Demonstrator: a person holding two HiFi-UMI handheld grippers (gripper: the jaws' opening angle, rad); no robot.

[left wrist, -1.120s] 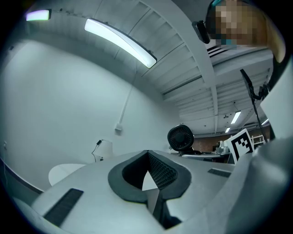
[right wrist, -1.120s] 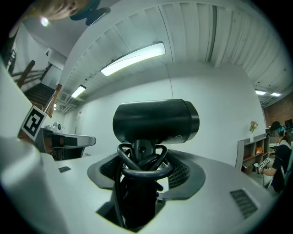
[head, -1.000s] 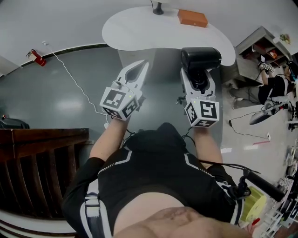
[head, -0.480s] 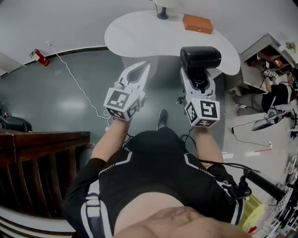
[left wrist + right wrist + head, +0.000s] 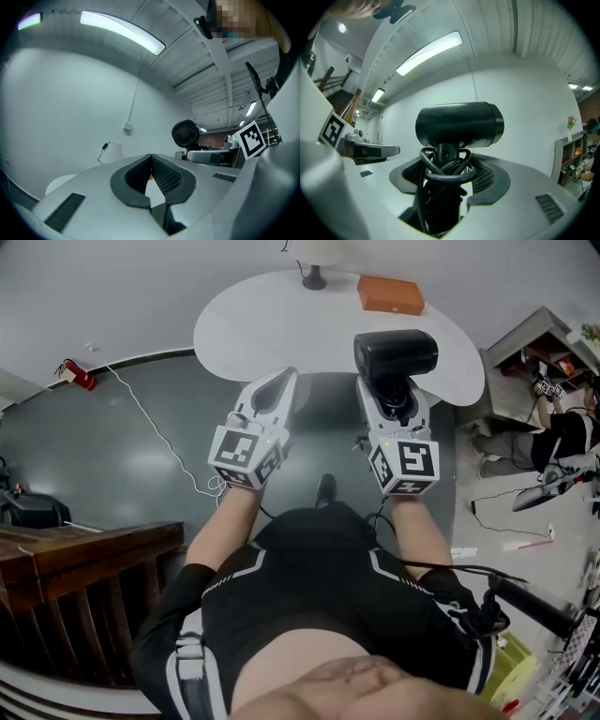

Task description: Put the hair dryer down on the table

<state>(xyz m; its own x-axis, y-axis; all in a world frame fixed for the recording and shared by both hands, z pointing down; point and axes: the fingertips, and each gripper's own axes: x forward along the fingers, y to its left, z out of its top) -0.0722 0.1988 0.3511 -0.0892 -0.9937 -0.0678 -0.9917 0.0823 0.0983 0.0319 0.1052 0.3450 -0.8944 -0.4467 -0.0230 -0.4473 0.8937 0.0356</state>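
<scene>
While the left claw is hanging pressed together and empty, the right claw is pinching the handle of the one hair dryer, holding it in the air at the white worktop's near edge. Its barrel is lying crosswise. Only the left gripper view is showing its grilled end, and only the right its looped cord. One orange box is sitting beyond.

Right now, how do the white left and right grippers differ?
The left gripper is shut, empty; the right gripper grips the black hair dryer by its handle. Left jaws meet at the tips; right jaws stand apart round the handle. Both point toward the white table.
</scene>
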